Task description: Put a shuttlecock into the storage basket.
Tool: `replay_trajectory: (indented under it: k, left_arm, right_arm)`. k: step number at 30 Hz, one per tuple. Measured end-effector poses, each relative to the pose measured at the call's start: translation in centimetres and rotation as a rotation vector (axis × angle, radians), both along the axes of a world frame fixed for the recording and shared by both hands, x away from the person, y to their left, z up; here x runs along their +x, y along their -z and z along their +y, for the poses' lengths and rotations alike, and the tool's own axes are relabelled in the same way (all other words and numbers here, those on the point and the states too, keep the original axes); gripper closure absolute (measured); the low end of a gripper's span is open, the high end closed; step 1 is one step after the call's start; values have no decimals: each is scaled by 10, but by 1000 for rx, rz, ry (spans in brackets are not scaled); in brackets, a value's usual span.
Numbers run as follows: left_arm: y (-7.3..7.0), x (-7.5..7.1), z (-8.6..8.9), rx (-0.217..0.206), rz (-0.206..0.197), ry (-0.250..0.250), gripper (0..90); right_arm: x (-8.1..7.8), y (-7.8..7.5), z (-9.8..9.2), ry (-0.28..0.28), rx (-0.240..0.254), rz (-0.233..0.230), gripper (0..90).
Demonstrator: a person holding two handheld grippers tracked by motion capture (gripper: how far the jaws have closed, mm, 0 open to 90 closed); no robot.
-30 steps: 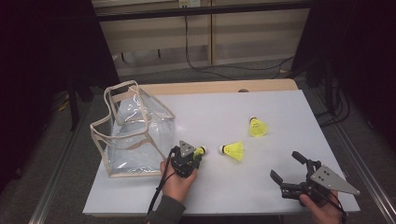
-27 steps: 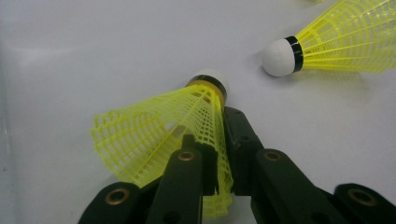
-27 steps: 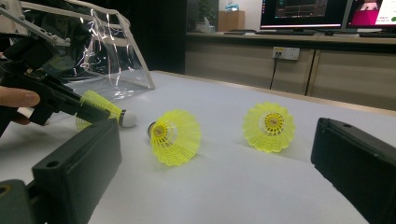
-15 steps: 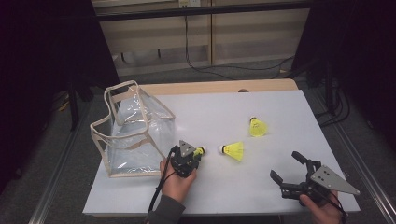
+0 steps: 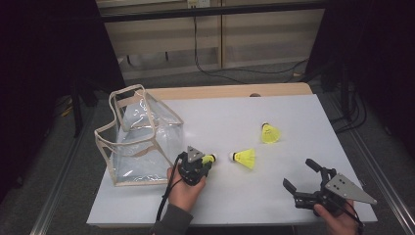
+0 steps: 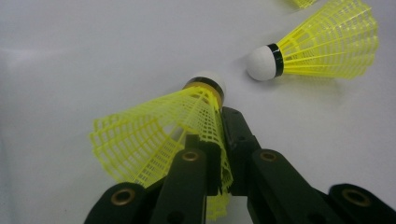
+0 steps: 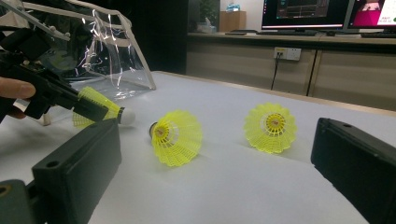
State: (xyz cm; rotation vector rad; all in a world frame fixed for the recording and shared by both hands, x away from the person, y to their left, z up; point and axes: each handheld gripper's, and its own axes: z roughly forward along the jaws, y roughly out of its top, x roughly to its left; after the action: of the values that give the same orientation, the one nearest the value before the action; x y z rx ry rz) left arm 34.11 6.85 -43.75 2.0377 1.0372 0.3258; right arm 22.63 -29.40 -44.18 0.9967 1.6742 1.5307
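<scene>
Left gripper (image 5: pixel 201 163) is clamped on the skirt of a yellow shuttlecock (image 6: pixel 159 135); jaws pinch the mesh from both sides, white cork tip pointing away from the hand. Landmark is the clear bag (image 5: pixel 139 137), standing open at the left part of the white table (image 5: pixel 293 117). The held shuttlecock sits just right of the bag's near right corner, close to the table surface; can't tell from the high view whether it is touching the table or lifted off it. In the right gripper view the left gripper (image 7: pixel 65 100) comes in from the left, with the bag (image 7: pixel 107 51) behind it. Second shuttlecock (image 5: pixel 244 158) lies on its side a bit further right of the bag, cork toward the held one, near it but apart; in the left gripper view its cork (image 6: pixel 262 63) sits just past the held cork. Third shuttlecock (image 5: pixel 269 133) lies further right again and farther back, well apart from the bag. Right gripper (image 5: pixel 306 177) hangs at the near right of the table, far from the bag, jaws spread wide with nothing between them, aimed toward the two loose shuttlecocks.
</scene>
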Motion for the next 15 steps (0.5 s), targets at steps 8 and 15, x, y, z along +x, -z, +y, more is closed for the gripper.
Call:
replay_trajectory:
  k: [8,15]
  left_arm:
    - [-7,3,0,-15,18,4,875]
    - [-11,5,-4,0,52,24,878]
  right_arm:
    - [-1,0,0,-3,0,0,14]
    - [0,0,-1,0,1,-2,14]
